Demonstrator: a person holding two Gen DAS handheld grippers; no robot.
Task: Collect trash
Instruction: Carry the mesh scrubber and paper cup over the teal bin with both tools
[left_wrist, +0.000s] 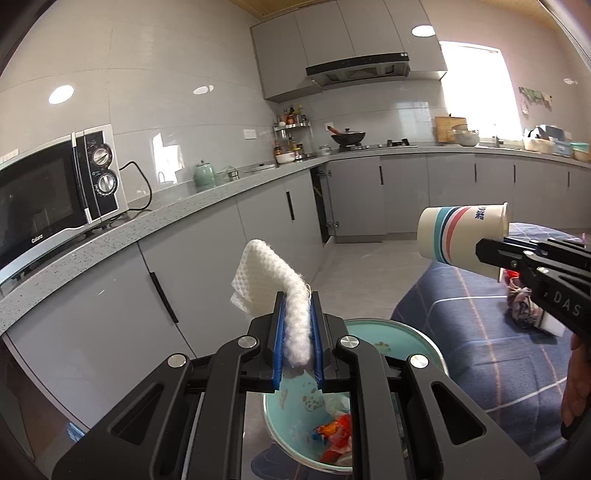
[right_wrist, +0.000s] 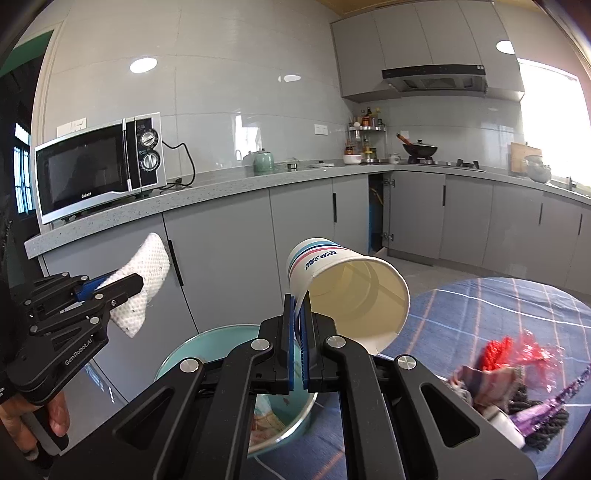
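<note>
My left gripper (left_wrist: 298, 299) is shut on a white textured paper towel (left_wrist: 266, 280), which sticks up and to the left beyond the blue pads. Under it stands a teal bin (left_wrist: 406, 328) with an orange wrapper (left_wrist: 336, 435) and other scraps inside. My right gripper (right_wrist: 296, 299) is shut on the rim of a striped paper cup (right_wrist: 347, 291), held on its side with its empty mouth facing the camera. The bin (right_wrist: 184, 347) sits below and left of the cup. The right wrist view also has the left gripper (right_wrist: 135, 282) and its towel (right_wrist: 147, 280) at the left.
A round table with a blue checked cloth (right_wrist: 480, 314) is at the right, and a pile of wrappers and scraps (right_wrist: 517, 391) lies on it. Behind runs a grey kitchen counter (right_wrist: 221, 188) with a microwave (right_wrist: 99, 170). One cabinet door (right_wrist: 376, 210) in the corner stands open.
</note>
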